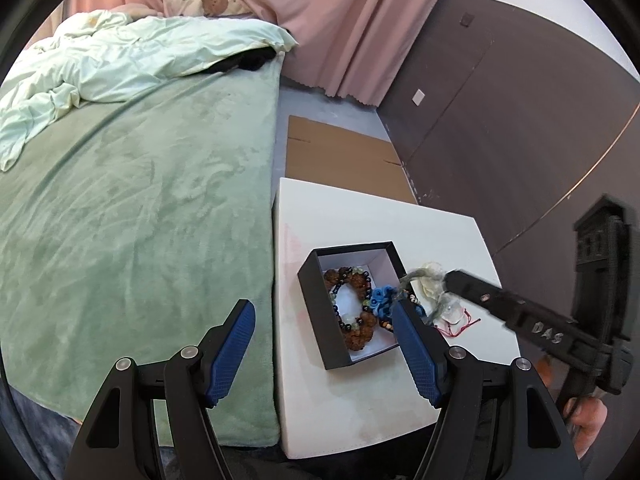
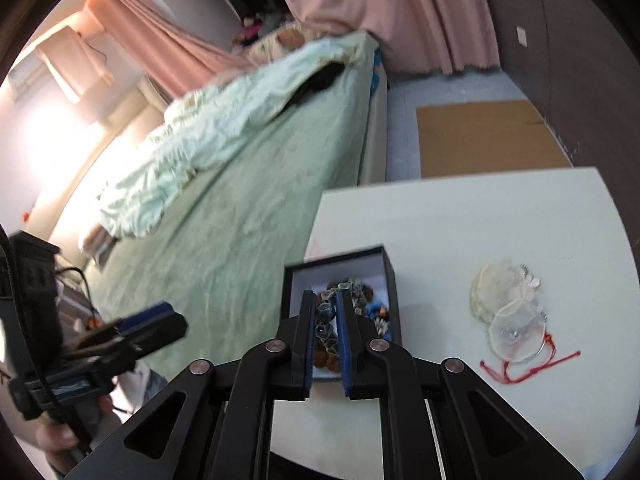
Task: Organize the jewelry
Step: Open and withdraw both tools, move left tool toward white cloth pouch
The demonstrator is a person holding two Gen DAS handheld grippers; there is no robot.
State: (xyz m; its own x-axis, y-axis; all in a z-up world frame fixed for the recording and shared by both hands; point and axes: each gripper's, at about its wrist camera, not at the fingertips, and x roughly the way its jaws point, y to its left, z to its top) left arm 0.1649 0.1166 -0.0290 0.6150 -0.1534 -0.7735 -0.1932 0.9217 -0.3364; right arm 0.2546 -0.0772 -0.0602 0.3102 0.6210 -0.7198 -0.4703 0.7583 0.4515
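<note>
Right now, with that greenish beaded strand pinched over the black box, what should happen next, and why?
Probably lower and release: the right gripper holds the greenish strand between its pads above the open black box, where other bracelets already lie.

Legible text — one marking only. The raised letters "DAS" stand on the black finger of the right tongs (image 1: 450, 280), seen in the left wrist view as it reaches in from the right edge toward the black box (image 1: 320, 320) on the counter (image 1: 380, 216). Nothing else in either view carries lettering, numbers or a brand that can be read.
</note>
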